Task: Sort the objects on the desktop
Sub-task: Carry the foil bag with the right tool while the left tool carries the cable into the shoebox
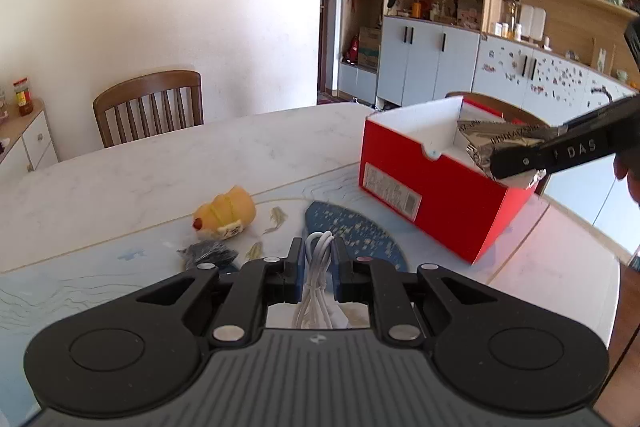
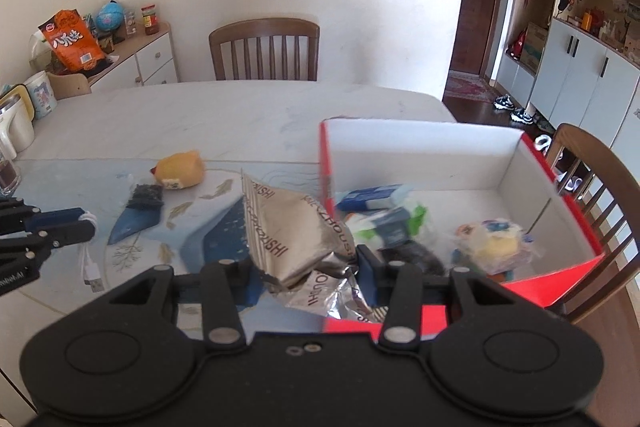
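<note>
My left gripper (image 1: 317, 259) is shut on a coiled white USB cable (image 1: 316, 287) and holds it over the patterned mat; it also shows in the right wrist view (image 2: 86, 223) with the cable's plug hanging down. My right gripper (image 2: 306, 271) is shut on a silver snack packet (image 2: 288, 231) at the near left wall of the red box (image 2: 576, 223). In the left wrist view the right gripper (image 1: 520, 163) holds the silver snack packet (image 1: 492, 139) over the red box (image 1: 432, 183). A yellow toy (image 1: 226, 213) and a small black item (image 1: 206, 253) lie on the mat.
The red box holds a blue packet (image 2: 372, 197), a green-white packet (image 2: 396, 223) and a wrapped colourful toy (image 2: 494, 243). The yellow toy (image 2: 180, 171) and black item (image 2: 146, 197) lie left of it. Wooden chairs (image 2: 266, 49) stand behind and right of the marble table (image 2: 224, 115).
</note>
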`<state>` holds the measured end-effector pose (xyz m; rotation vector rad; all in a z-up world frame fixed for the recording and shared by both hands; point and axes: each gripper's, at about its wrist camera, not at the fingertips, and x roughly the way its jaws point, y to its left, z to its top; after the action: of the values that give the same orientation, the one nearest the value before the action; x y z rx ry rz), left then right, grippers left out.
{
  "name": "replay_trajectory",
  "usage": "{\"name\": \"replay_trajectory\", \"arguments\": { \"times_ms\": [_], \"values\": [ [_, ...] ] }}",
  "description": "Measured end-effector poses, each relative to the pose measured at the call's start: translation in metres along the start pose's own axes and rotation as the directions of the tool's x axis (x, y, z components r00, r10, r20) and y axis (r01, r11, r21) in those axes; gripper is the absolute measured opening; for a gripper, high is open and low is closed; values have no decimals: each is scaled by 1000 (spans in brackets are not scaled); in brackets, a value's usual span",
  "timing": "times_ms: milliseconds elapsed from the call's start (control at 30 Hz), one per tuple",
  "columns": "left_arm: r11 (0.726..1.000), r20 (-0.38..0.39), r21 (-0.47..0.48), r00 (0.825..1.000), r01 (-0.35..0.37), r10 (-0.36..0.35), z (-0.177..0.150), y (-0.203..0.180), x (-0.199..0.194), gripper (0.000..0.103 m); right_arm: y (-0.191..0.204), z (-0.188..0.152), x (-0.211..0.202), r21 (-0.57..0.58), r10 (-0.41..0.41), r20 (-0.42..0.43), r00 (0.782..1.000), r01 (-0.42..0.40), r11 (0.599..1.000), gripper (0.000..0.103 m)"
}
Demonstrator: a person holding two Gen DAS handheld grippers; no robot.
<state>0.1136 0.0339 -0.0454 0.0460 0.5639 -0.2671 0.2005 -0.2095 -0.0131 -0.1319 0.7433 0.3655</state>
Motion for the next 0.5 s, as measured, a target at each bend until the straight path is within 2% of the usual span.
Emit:
{"name": "replay_trajectory", "arguments": {
  "times_ms": [367, 500],
  "values": [
    [998, 27, -63, 1000, -1, 3, 37, -32, 12, 12, -62, 10, 2, -6, -12, 26, 1000, 12, 1000, 45],
    [999, 51, -49, 999, -3, 6, 51, -45, 16, 12, -81, 11, 4, -3, -20, 34, 999, 20, 1000, 45]
  ]
}}
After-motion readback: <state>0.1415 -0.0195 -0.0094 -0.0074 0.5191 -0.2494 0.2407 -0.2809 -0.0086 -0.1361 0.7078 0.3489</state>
